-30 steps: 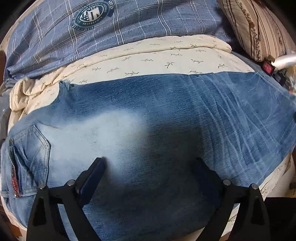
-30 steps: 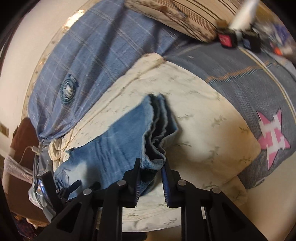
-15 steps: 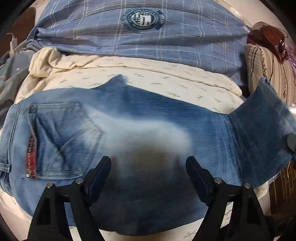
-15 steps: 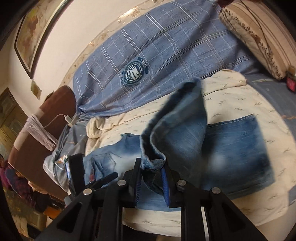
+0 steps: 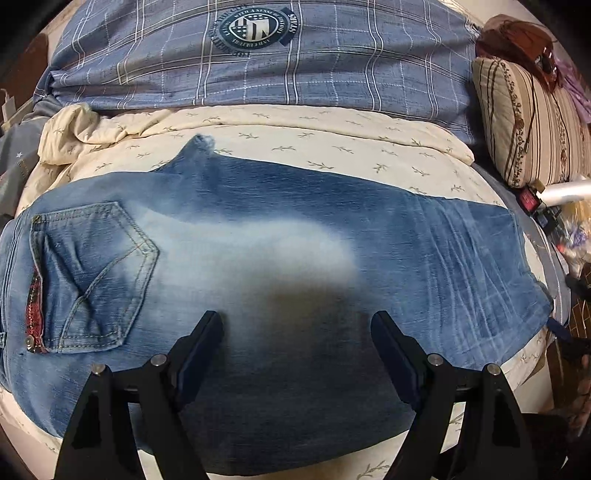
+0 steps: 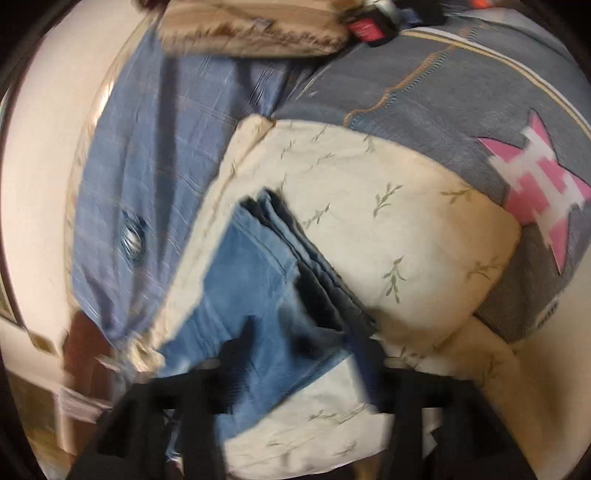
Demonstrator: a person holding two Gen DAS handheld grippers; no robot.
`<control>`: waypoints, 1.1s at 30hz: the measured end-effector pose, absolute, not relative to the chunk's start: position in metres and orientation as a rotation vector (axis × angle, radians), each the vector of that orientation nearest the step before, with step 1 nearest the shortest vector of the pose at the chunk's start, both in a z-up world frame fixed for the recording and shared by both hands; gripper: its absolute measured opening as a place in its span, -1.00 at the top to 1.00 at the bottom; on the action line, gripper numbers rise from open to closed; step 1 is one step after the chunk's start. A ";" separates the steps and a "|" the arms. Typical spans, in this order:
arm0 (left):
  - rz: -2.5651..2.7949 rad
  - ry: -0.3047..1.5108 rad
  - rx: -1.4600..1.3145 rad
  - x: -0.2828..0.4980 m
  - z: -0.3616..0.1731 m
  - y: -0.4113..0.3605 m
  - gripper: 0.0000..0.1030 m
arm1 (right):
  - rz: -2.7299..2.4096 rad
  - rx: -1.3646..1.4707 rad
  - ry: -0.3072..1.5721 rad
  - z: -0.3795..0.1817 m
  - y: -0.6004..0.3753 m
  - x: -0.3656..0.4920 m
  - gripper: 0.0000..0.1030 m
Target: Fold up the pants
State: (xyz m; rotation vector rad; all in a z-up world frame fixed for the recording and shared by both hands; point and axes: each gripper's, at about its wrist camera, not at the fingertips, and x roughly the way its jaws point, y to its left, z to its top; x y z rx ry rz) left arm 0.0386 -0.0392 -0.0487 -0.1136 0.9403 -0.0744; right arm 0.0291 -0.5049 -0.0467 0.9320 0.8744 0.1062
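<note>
Blue jeans (image 5: 280, 251) lie flat across a cream leaf-print quilt (image 5: 332, 144), waistband and back pocket (image 5: 88, 273) at the left, leg ends at the right. My left gripper (image 5: 297, 328) is open and empty, hovering low over the near middle of the jeans. In the blurred right wrist view, the stacked leg hems (image 6: 295, 258) lie on the quilt (image 6: 406, 236). My right gripper (image 6: 303, 339) is open, its fingers spread on either side of the near corner of the hems, holding nothing.
A blue plaid cover with a round badge (image 5: 255, 29) lies behind the quilt. A striped pillow (image 5: 532, 118) and small red and black items (image 5: 532, 199) sit at the right. A grey blanket with a pink star (image 6: 539, 184) lies beyond the quilt.
My right gripper, shut on the lifted leg hems half a second ago, has laid them back on the quilt and opened. The jeans lie flat again. My left gripper stayed open.
</note>
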 end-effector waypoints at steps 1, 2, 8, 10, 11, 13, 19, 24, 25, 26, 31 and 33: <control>-0.080 0.938 -0.117 0.037 -0.047 -0.041 -0.62 | 0.090 0.917 0.859 -0.043 -0.506 0.026 -0.68; -0.082 0.934 -0.118 0.036 -0.047 -0.042 -0.62 | 0.101 0.917 0.869 -0.042 -0.506 0.024 -0.68; -0.103 0.938 -0.096 0.035 -0.048 -0.059 -0.62 | 0.164 0.928 0.956 -0.057 -0.502 0.031 -0.64; -0.106 0.938 -0.086 0.036 -0.050 -0.064 -0.62 | 0.175 0.923 0.955 -0.057 -0.501 0.034 -0.55; -0.106 0.941 -0.088 0.037 -0.051 -0.066 -0.62 | 0.161 0.901 0.969 -0.058 -0.499 0.038 -0.54; -0.112 0.952 -0.088 0.039 -0.055 -0.072 -0.62 | 0.155 0.902 0.994 -0.062 -0.498 0.043 -0.36; -0.055 0.956 0.127 0.048 -0.067 -0.104 -0.65 | 0.104 0.808 1.036 -0.063 -0.494 0.051 0.42; -0.065 0.979 0.104 0.052 -0.065 -0.102 -0.66 | 0.117 0.674 1.004 -0.039 -0.481 0.049 0.53; -0.069 0.976 0.105 0.053 -0.065 -0.102 -0.66 | 0.125 0.652 0.991 -0.032 -0.478 0.049 0.54; -0.073 0.974 0.103 0.053 -0.065 -0.102 -0.66 | 0.137 0.628 0.973 -0.023 -0.473 0.048 0.54; -0.109 0.964 -0.001 0.051 -0.059 -0.086 -0.62 | 0.203 0.502 0.894 0.020 -0.439 0.042 0.58; -0.116 0.943 -0.089 0.047 -0.050 -0.071 -0.61 | 0.255 0.450 0.858 0.040 -0.417 0.036 0.59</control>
